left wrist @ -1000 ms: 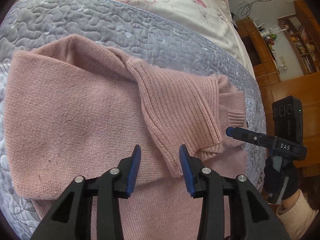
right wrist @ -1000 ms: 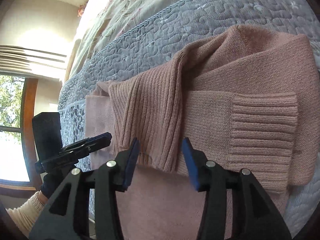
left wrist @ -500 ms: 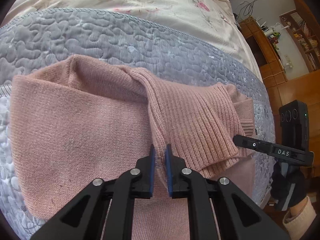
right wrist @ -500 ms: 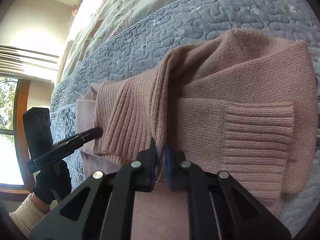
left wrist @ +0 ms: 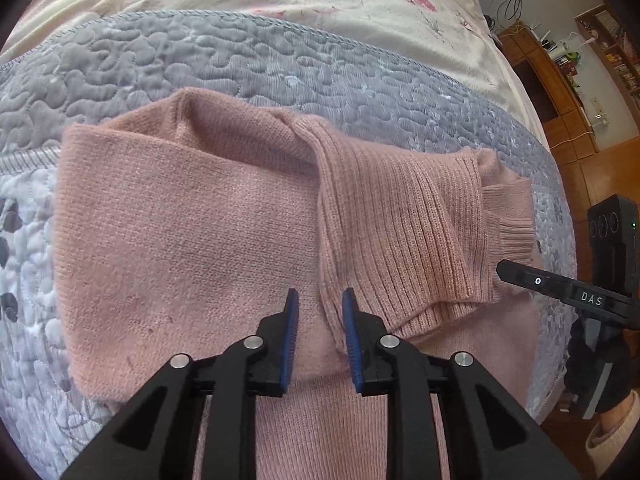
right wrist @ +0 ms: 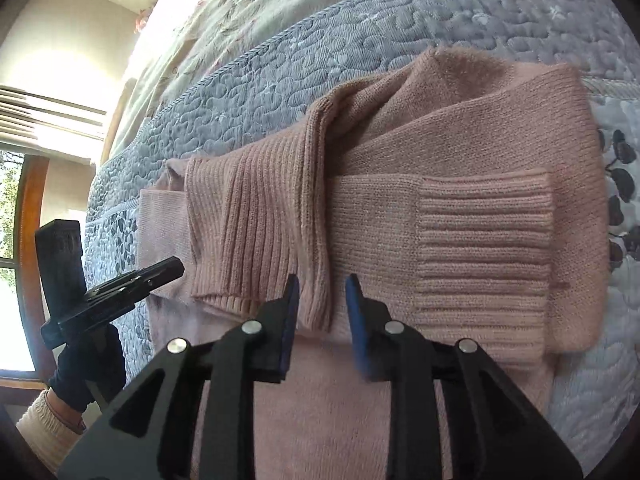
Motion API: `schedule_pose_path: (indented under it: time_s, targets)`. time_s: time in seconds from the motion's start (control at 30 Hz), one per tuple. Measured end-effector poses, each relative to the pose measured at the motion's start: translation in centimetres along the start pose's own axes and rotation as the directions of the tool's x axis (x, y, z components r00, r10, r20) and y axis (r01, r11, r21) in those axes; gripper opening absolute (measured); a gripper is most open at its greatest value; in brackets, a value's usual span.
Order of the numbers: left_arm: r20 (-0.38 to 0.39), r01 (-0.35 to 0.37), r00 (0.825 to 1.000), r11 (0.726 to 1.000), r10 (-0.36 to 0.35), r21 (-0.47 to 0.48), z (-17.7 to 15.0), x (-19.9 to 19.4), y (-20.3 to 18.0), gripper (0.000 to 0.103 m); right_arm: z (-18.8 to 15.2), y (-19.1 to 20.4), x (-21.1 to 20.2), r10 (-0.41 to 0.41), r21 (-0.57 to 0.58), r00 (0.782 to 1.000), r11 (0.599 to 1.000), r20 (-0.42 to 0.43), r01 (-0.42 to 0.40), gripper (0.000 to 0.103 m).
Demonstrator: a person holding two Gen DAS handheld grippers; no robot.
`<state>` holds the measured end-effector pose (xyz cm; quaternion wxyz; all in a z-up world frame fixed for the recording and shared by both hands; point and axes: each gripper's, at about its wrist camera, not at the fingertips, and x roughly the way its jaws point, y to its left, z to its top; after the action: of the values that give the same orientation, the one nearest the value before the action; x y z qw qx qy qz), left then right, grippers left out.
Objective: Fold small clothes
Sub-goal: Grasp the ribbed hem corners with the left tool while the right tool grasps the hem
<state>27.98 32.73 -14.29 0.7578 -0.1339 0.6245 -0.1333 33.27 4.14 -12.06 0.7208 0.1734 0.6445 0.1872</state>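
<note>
Left wrist, sweater (left wrist: 192, 240) beneath parted left claw (left wrist: 319, 312)

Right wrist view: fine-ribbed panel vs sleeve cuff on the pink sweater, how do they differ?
The ribbed panel has fine ribs running toward the camera; the sleeve cuff has broad ribs running crosswise. The panel is bunched, with a raised fold; the cuff lies flat. Both are the same pink knit, on the sweater body.

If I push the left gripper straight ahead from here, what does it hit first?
Most likely the ribbed collar fold of the pink sweater, which runs up between the fingers of the open left gripper. The flat knit lies just under them, so depth is hard to judge.
</note>
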Motion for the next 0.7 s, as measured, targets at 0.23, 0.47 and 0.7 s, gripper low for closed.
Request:
schedule_pose_path:
  time_s: [0.23,0.47,0.7]
  targets:
    - [-0.003,-0.103,0.995,0.994,0.103,-0.031,-9.0,-7.9,1.8,0.044,-9.7,-0.3,-7.3,-0.119,-0.034,0.993,0.992,-0.018,0.118,0.044]
    - [-0.163,-0.240,0.961,0.967,0.225,-0.081,-21.2,-10.9,3.8,0.046,-22.8,-3.9,-11.3,-0.174,0.085,0.977,0.979,-0.122,0.185,0.047]
    - [-0.273,-0.250,0.939,0.961,0.211,-0.116,-28.2,-10.3,4.9,0.046,-30.6,-7.4,-10.8,-0.196,0.170,0.954,0.957,-0.227,0.237,0.047]
